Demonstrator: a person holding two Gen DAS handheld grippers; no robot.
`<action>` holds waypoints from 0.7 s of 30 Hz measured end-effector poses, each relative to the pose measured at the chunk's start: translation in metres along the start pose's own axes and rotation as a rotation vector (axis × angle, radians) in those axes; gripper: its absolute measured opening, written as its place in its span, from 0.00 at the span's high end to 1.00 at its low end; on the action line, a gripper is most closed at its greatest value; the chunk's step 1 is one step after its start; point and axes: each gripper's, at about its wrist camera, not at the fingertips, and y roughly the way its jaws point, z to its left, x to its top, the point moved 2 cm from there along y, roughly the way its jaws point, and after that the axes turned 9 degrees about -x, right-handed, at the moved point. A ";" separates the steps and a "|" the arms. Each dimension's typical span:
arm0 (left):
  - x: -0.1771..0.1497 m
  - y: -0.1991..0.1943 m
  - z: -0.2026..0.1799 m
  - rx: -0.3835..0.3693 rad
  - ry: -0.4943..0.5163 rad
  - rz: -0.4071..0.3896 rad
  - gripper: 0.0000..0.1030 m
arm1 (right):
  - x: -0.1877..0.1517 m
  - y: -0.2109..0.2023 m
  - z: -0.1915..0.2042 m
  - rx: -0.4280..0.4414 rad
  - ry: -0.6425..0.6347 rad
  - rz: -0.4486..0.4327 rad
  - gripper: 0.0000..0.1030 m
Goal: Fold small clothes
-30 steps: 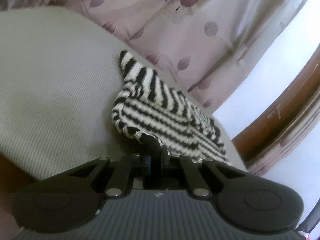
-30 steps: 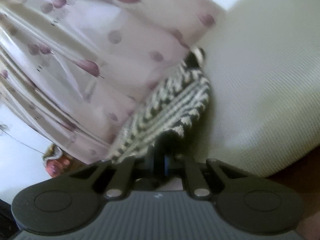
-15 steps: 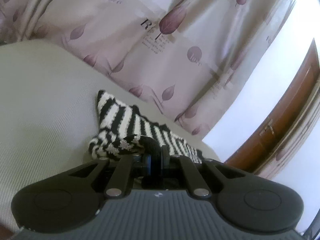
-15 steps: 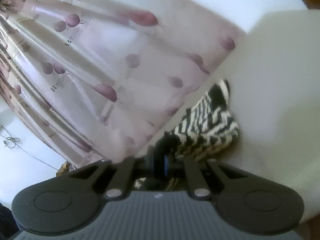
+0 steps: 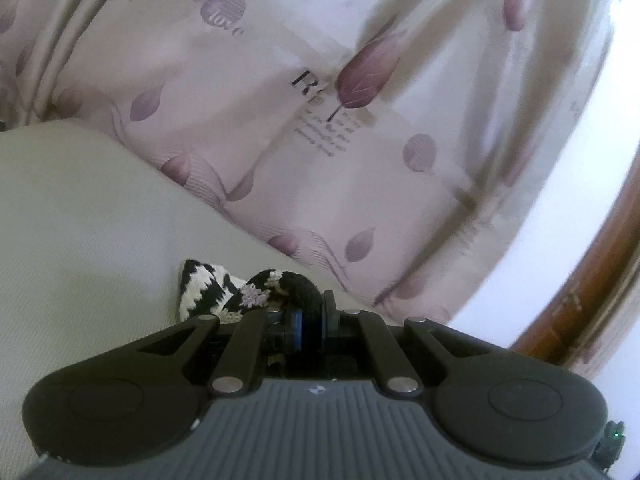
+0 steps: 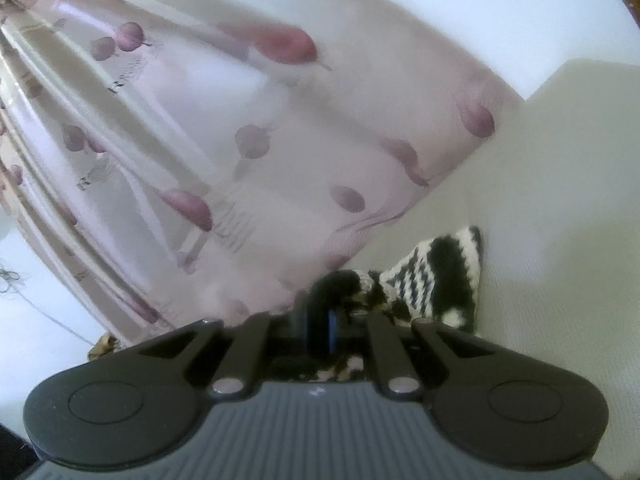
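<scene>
A small black-and-white striped knitted garment (image 5: 208,290) lies near the far edge of a pale cushioned surface (image 5: 88,216). My left gripper (image 5: 310,316) is shut on a black edge of it, and most of the cloth is hidden behind the gripper body. In the right wrist view my right gripper (image 6: 320,320) is shut on another edge of the same garment (image 6: 436,276), which bunches up to the right of the fingers on the pale surface (image 6: 560,200).
A pink curtain with purple leaf prints (image 5: 320,120) hangs right behind the surface; it also fills the right wrist view (image 6: 200,140). A brown wooden door frame (image 5: 592,304) stands at the right by a white wall.
Both grippers have carried the garment's edges forward toward the curtain. The flat striped cloth seen earlier is now bunched and mostly hidden under the grippers.
</scene>
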 end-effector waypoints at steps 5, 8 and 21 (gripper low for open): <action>0.008 0.044 0.019 0.052 -0.010 0.005 0.92 | 0.017 0.044 -0.013 -0.041 0.018 0.016 0.91; 0.012 0.068 0.031 0.089 -0.010 0.003 0.92 | 0.023 0.070 -0.020 -0.070 0.026 0.023 0.91; 0.001 0.134 0.072 0.181 -0.043 0.046 0.91 | 0.028 0.154 -0.058 -0.152 0.114 0.054 0.91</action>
